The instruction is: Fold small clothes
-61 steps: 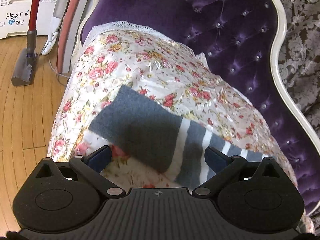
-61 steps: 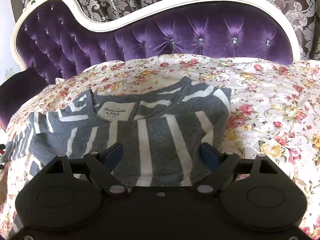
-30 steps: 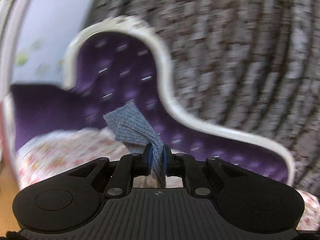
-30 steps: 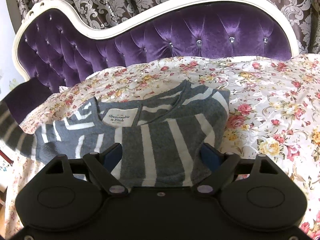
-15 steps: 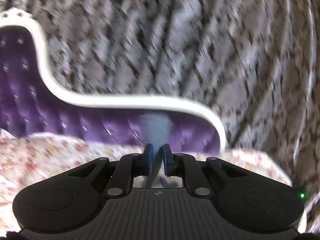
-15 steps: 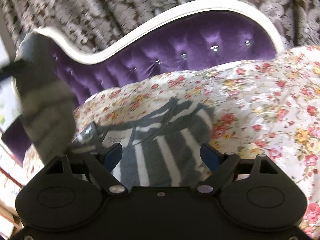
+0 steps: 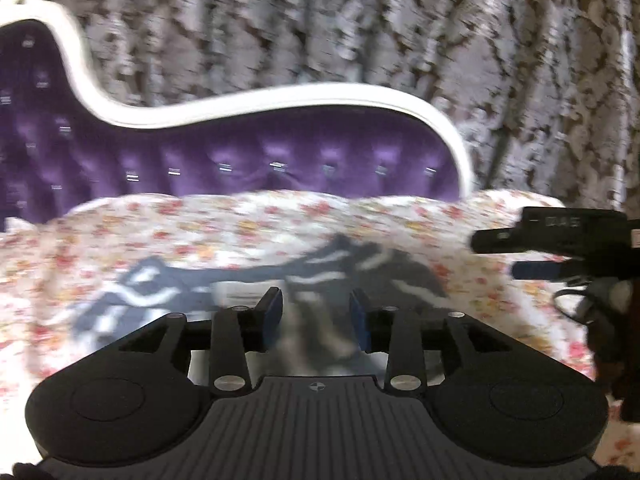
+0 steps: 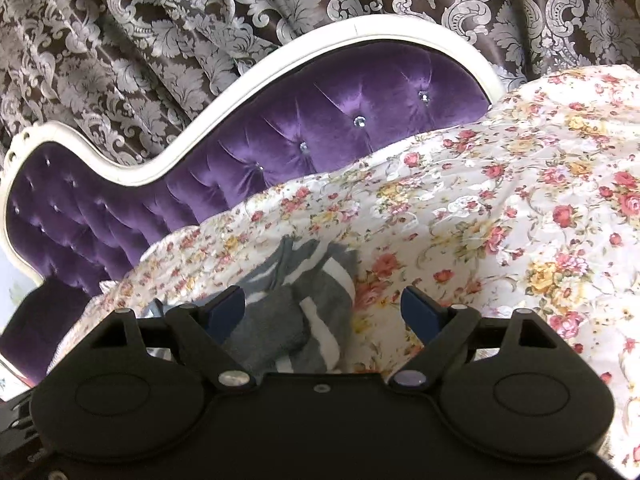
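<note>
A grey sweater with white stripes [image 7: 344, 268] lies flat on the floral cover; the left wrist view is blurred. My left gripper [image 7: 316, 312] hangs low over its middle. Its jaws are opening, and the folded-over grey sleeve [image 7: 316, 336] lies loose between them, with a gap to each pad. In the right wrist view the sweater [image 8: 288, 320] shows its right edge, with the sleeve laid across it. My right gripper [image 8: 324, 308] stands open just above that edge, touching nothing. It also shows from the side at the right of the left wrist view, right gripper [image 7: 496, 254].
The floral cover [image 8: 520, 220] spreads over the seat of a purple tufted sofa with a white frame [image 8: 320, 128]. A patterned curtain [image 8: 160, 20] hangs behind it. Right of the sweater is bare cover.
My left gripper swung right and down with the sleeve pinched, carrying it over the sweater's body, and its jaws have now parted. My right gripper shifted and rolled, staying open.
</note>
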A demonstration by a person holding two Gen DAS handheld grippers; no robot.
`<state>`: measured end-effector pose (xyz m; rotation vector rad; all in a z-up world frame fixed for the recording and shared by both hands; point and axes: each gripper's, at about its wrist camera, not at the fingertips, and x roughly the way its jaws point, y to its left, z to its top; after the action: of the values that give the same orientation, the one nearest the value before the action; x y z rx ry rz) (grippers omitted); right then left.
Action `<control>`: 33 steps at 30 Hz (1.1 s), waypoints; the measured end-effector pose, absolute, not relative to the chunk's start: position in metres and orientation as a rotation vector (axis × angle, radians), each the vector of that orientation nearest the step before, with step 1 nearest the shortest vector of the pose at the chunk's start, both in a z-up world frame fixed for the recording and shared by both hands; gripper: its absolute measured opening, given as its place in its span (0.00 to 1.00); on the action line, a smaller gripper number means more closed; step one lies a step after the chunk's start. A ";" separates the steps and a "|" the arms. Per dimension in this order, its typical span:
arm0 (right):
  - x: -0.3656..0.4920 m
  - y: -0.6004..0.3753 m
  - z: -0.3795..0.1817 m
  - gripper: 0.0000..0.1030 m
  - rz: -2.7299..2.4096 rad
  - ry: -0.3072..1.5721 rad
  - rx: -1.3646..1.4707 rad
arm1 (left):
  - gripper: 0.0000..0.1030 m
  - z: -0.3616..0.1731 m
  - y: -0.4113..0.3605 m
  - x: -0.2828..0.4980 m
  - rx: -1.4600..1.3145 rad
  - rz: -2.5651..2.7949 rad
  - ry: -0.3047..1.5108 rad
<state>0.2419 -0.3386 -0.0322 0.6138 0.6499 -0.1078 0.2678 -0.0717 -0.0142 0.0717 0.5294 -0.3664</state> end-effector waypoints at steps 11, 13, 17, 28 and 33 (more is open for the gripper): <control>0.256 -0.313 -0.042 0.84 -0.016 0.671 0.593 | 0.41 -0.039 0.035 0.293 -0.041 -0.096 0.679; 0.259 -0.308 -0.042 0.84 -0.006 0.670 0.577 | 0.41 -0.045 0.046 0.293 -0.060 -0.093 0.692; 0.262 -0.297 -0.044 0.84 0.012 0.665 0.554 | 0.44 -0.048 0.054 0.296 -0.083 -0.123 0.687; 0.266 -0.275 -0.047 0.84 0.047 0.665 0.469 | 0.47 -0.067 0.091 0.301 -0.236 -0.089 0.758; 0.271 -0.272 -0.056 0.78 0.031 0.680 0.433 | 0.48 -0.071 0.100 0.298 -0.279 -0.112 0.742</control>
<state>0.2714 -0.2719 -0.0561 0.4330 0.6799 0.0313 0.2983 0.0997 -0.0712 -0.2794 0.7422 -0.1124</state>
